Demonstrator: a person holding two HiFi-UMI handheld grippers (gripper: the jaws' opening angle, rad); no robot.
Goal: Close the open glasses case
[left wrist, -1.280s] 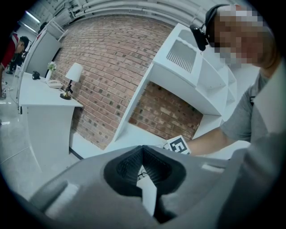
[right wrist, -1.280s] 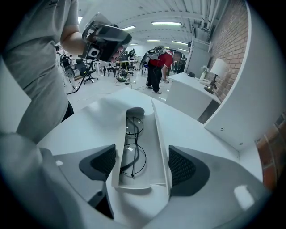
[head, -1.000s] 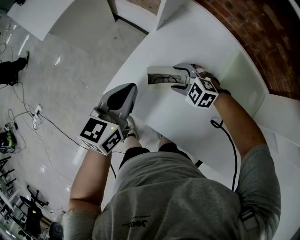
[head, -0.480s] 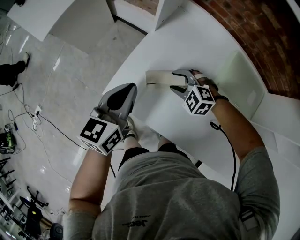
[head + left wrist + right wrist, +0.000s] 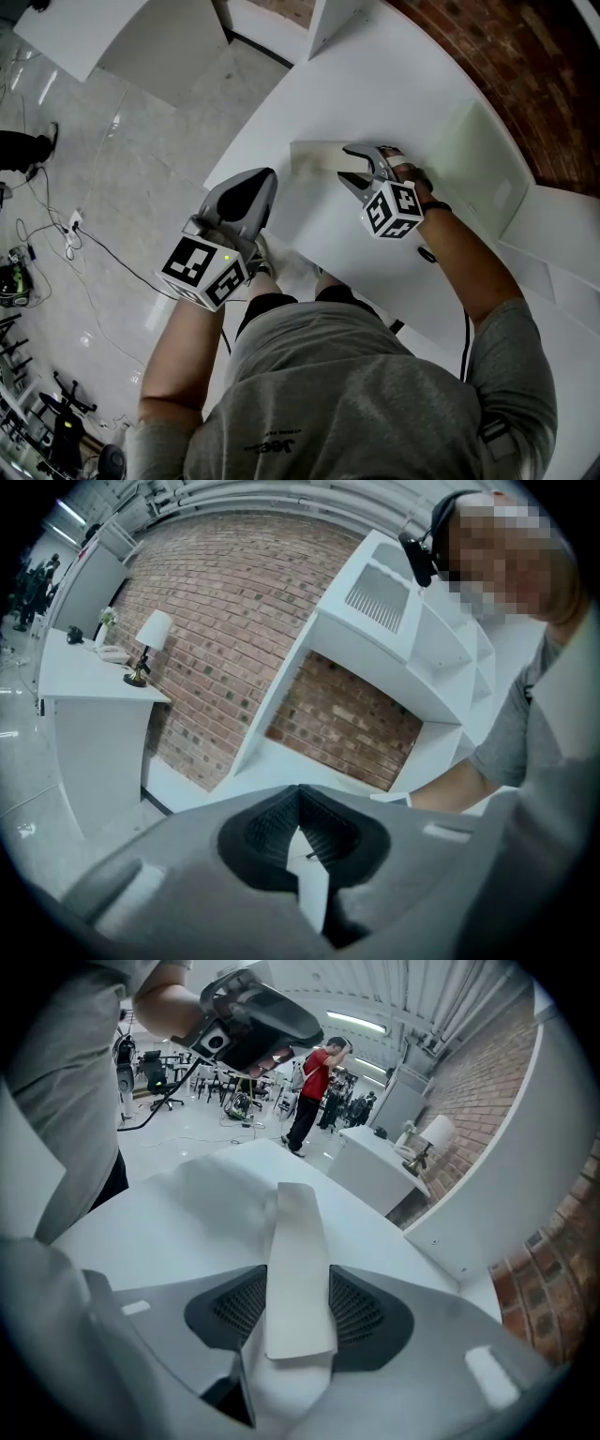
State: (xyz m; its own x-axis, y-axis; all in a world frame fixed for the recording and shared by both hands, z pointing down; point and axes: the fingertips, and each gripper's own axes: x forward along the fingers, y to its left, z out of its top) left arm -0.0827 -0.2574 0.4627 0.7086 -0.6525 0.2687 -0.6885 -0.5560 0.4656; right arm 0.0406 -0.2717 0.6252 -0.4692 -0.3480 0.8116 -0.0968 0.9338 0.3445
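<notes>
Beige glasses case point(image 5: 298, 1269) rests on the white bench point(image 5: 375, 84). Only my right gripper point(image 5: 345, 164) view shows its fingers, just closing, pinching the case's sides. Left gripper point(image 5: 300, 794) fingers are pressed together, empty, near the bench edge. I see a brick wall point(image 5: 525, 66) and pale floor point(image 5: 122, 141).

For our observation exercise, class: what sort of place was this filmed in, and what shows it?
Probably a big workshop or lab hall dressed with mock room sets: brick wall, white desk with a lamp, and cables trailing across the polished floor.
</notes>
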